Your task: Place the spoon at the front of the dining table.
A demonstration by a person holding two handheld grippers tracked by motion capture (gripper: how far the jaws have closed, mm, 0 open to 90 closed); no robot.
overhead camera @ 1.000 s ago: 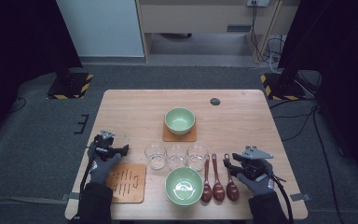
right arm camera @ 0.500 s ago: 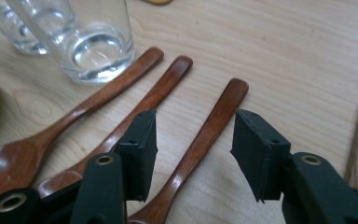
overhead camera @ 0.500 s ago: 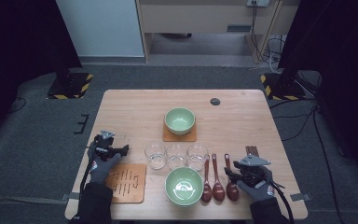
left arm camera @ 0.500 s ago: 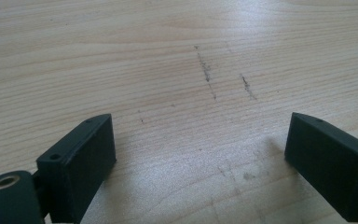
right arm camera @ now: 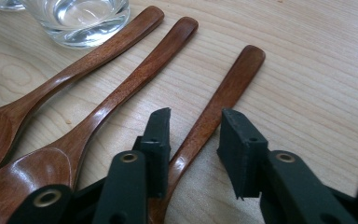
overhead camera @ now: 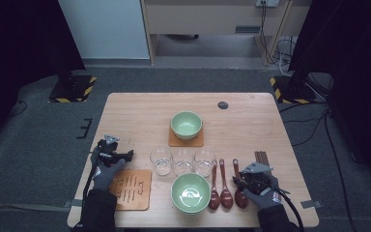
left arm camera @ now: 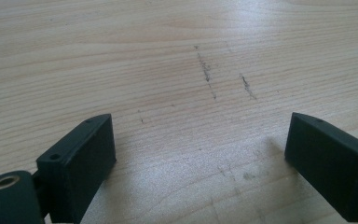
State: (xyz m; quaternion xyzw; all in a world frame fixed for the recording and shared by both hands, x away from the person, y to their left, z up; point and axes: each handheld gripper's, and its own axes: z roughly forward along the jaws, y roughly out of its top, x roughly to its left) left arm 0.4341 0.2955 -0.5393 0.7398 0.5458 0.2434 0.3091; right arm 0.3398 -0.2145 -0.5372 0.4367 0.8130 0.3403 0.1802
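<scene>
Three brown wooden spoons lie side by side near the front edge, right of a green bowl [overhead camera: 190,192]. My right gripper [overhead camera: 244,181] is low over the rightmost spoon [overhead camera: 239,189]. In the right gripper view its jaws [right arm camera: 196,117] straddle that spoon's handle [right arm camera: 235,79]. They have just been closing, and a thin gap still shows on each side. The left gripper [overhead camera: 127,155] rests at the table's left side. In its own view it [left arm camera: 200,144] stands wide open over bare wood with nothing between its jaws.
Three empty glasses [overhead camera: 183,160] stand in a row mid-table. Behind them a second green bowl [overhead camera: 186,123] sits on a brown coaster. A slotted wooden coaster [overhead camera: 131,188] lies at front left, dark chopsticks [overhead camera: 262,157] at the right, and a small dark disc [overhead camera: 222,105] far back.
My right gripper has shifted slightly left and toward the near edge, settling over the rightmost spoon, and its jaws have narrowed. The left gripper has not moved.
</scene>
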